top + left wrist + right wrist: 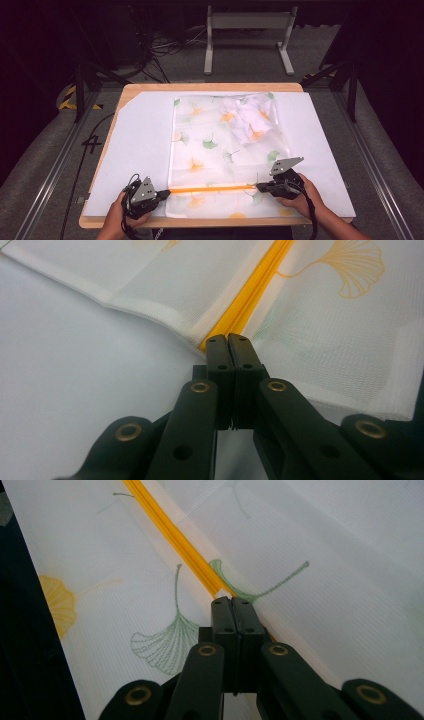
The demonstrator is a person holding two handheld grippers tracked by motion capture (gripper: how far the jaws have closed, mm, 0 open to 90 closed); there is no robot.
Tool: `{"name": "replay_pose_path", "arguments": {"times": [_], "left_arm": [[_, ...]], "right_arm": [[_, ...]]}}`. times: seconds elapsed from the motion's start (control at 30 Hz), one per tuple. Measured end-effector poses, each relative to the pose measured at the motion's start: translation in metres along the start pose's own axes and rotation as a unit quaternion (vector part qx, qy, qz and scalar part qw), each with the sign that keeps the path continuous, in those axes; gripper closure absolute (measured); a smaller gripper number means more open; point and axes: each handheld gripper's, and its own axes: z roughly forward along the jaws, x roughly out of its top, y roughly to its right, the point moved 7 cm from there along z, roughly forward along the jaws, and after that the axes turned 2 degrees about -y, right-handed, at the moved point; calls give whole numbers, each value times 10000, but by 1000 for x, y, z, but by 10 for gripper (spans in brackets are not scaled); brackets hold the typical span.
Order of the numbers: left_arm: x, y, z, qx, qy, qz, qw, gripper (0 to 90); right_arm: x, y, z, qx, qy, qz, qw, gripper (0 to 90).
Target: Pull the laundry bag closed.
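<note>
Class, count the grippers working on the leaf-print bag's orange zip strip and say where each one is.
2. The left gripper is shut on the orange zip strip at its left end; the right gripper is shut on it at the right end, near the table's front edge.

tongs: 2 (166, 191) (259, 187) | mesh bag: 1 (210, 145) | orange zipper: 1 (210, 189) | white mat: 1 (135, 150)

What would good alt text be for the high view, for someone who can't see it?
Seen from above, a person's two hands each hold a gripper, left gripper and right gripper, both shut on opposite ends of an orange zip strip across a white bag printed with ginkgo leaves. The bag lies flat on a white sheet over a wooden table, with crumpled cloth inside near its far end.
</note>
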Motion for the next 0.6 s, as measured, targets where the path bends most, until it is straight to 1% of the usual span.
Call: {"name": "replay_pose_path", "arguments": {"times": [0.3,0.43,0.5,0.6], "left_arm": [[0,0,0,-7,12,-5,10000,893],[0,0,0,-5,12,-1,10000,893],[0,0,0,-1,11,1,10000,893],[0,0,0,-3,10,-3,10000,893]], "right_arm": [[-15,11,-15,-144,-23,134,9998,900],[-20,15,-19,-134,43,217,9997,900],[-24,17,-22,-149,66,279,9995,900],[-29,20,-27,-202,85,306,9993,900]]}}
